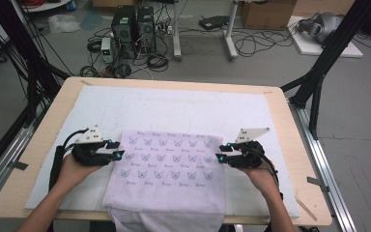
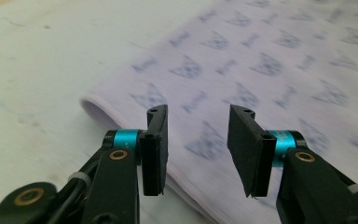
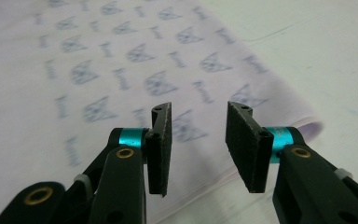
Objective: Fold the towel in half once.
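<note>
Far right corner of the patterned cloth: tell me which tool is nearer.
Right. The right tool sits by that corner of the cloth; the left tool is at the opposite edge.

Even, soft light falls from overhead, bright and without glare or hard shadows. Both gripper views blur the patterned cloth (image 2: pixel 270 70), while their black pads (image 3: pixel 161 149) stay sharp.
</note>
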Motion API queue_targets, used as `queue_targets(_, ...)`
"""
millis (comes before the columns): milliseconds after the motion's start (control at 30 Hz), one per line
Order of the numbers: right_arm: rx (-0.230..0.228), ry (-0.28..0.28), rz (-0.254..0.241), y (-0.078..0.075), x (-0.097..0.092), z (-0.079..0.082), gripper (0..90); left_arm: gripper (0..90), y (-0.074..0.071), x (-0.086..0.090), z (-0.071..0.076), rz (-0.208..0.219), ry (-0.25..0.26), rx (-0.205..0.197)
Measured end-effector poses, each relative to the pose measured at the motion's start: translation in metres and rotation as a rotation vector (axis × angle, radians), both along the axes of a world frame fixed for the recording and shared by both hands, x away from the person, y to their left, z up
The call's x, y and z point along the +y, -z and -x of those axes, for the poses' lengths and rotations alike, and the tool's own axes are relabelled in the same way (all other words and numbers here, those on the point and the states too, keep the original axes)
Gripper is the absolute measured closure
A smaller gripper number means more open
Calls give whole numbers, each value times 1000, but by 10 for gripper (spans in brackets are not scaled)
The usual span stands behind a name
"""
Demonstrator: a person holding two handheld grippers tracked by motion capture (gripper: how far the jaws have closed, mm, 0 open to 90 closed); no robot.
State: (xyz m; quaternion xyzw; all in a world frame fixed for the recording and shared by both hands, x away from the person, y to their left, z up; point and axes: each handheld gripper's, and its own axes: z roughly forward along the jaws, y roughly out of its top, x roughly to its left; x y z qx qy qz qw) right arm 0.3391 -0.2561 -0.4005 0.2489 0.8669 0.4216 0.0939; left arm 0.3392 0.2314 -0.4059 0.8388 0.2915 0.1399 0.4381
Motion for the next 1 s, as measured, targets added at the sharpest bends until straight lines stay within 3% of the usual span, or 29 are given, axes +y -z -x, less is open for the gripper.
queue_targets(67,-4,12,8,-2,1,-15,581,562,-3,0,-15,12,-24,14)
queue_targets(200,1,30,15,-9,3,-41,544,562,-9,0,-38,17,-60,0)
queue_targets(333,9,58,21,-7,3,-58,515,564,-8,2,-59,23,-67,44)
queue_targets(400,34,84,36,0,2,-65,507,554,-2,3,-65,33,-82,58)
queue_targets(533,92,112,41,16,-1,-74,496,477,16,0,-75,-15,-91,138)
queue_targets(667,119,109,63,27,1,-76,491,434,28,-7,-78,-52,-105,164)
queue_targets(700,120,107,76,30,1,-77,493,454,30,-9,-79,-70,-102,170)
queue_targets(733,128,108,83,33,1,-77,518,529,32,-11,-78,-93,-92,168)
queue_targets(767,148,100,79,35,2,-77,582,581,31,-12,-77,-97,-92,151)
queue_targets(800,157,82,82,37,3,-77,625,679,30,-12,-77,-87,-70,153)
queue_targets(833,137,81,82,38,3,-76,690,775,29,-13,-76,-94,-66,144)
queue_targets(900,156,45,66,37,5,-75,819,831,27,-14,-75,-115,-68,122)
queue_targets(1000,114,31,95,32,9,-76,850,847,21,-10,-76,-94,-97,95)
